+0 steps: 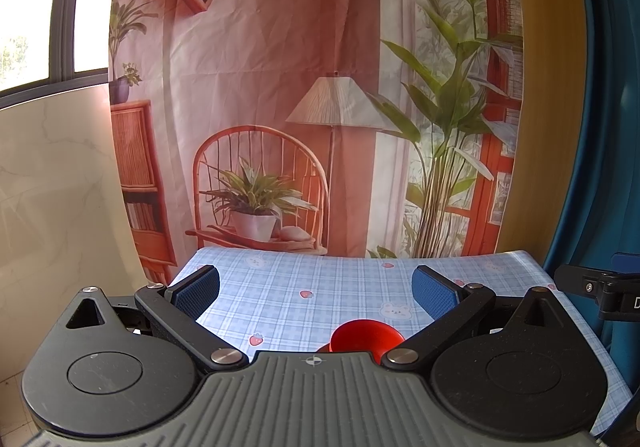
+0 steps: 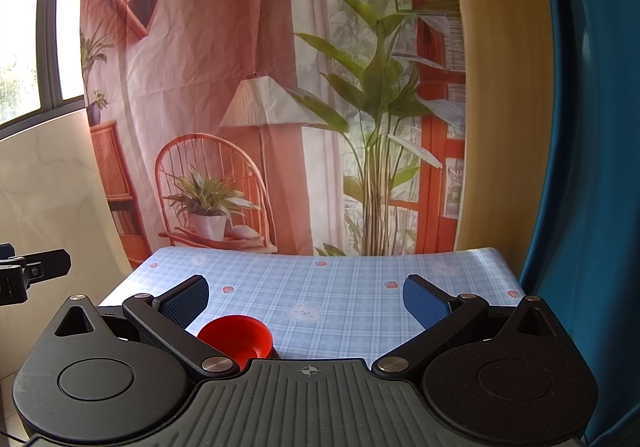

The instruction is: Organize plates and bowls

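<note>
The left tongs (image 1: 316, 289) are spread wide and hold nothing. The right tongs (image 2: 306, 299) are spread wide too, with nothing between them. Both hang above the counter (image 1: 340, 279), which has a blue checked cloth with little bears and strawberries on it.

A red bowl (image 1: 366, 336) sits on the counter. It is low down and close to the left tongs, a bit toward their right finger. From the right tongs it sits near their left finger (image 2: 188, 299), partly hidden behind that finger's black arm. No finger touches the bowl
</note>
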